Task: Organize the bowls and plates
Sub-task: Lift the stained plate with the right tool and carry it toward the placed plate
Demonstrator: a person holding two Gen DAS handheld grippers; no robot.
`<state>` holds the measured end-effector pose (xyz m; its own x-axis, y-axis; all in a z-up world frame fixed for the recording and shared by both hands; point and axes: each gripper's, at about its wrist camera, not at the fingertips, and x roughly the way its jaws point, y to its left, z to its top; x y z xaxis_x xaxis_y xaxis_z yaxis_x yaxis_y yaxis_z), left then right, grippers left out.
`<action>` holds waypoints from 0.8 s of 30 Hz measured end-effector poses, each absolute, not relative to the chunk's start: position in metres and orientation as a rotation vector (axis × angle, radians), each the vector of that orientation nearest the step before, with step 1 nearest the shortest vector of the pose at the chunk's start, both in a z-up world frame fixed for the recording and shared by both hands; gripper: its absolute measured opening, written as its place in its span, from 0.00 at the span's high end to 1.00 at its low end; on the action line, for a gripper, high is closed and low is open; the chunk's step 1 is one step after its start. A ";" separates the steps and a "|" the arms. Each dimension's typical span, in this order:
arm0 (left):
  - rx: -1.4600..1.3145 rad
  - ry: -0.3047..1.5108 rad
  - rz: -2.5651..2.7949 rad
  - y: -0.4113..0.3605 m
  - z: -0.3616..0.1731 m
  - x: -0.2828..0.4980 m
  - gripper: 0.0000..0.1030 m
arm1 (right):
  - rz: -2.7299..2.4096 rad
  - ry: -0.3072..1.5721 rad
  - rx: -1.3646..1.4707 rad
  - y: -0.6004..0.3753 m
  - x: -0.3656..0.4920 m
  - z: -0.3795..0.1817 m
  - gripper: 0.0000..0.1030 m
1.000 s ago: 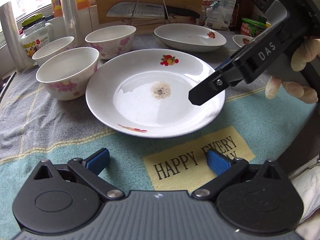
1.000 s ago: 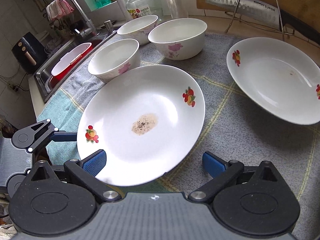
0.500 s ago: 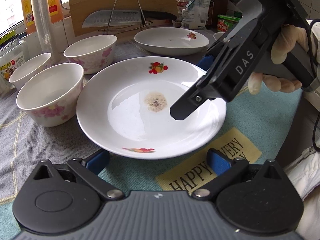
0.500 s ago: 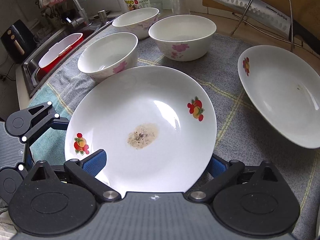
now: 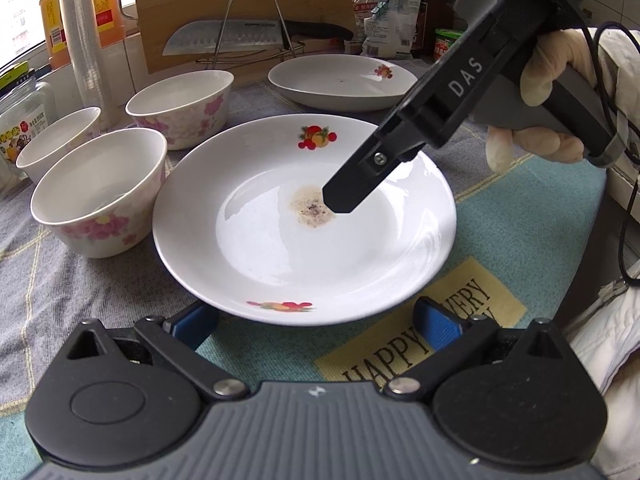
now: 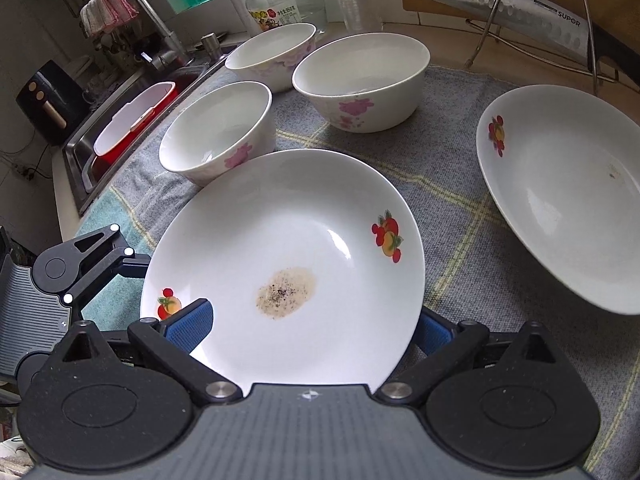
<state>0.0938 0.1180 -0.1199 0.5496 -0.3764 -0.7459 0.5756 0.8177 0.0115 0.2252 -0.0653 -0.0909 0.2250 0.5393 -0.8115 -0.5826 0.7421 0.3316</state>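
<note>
I see the plate (image 6: pixel 288 240) lying flat near the mat's (image 5: pixel 100 280) front edge; being round, it has no long axis. It is white with fruit prints and a brown speckled stain. My right gripper (image 6: pixel 308 326) straddles its rim, jaws spread; my left gripper (image 5: pixel 316 326) gapes, empty, at its near rim.

right gripper (image 6: pixel 308 328) | advanced, now straddling stained plate (image 6: pixel 280 240) rim

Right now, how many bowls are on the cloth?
3, all left of the stained plate: the nearest bowl beside the plate's rim, the large bowl behind it towards the knife rack, and the far bowl by the jar. Others may sit out of view.
</note>
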 end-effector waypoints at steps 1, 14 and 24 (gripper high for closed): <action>0.269 0.810 -0.573 0.119 -0.120 0.094 0.00 | 0.776 1.096 -0.047 -0.064 0.227 -0.091 0.00; 0.284 0.787 -0.614 0.126 -0.120 0.104 0.00 | 0.784 1.144 0.034 -0.061 0.255 -0.092 0.00; 0.298 0.781 -0.643 0.128 -0.120 0.109 0.00 | 0.765 1.217 0.045 -0.055 0.263 -0.091 0.00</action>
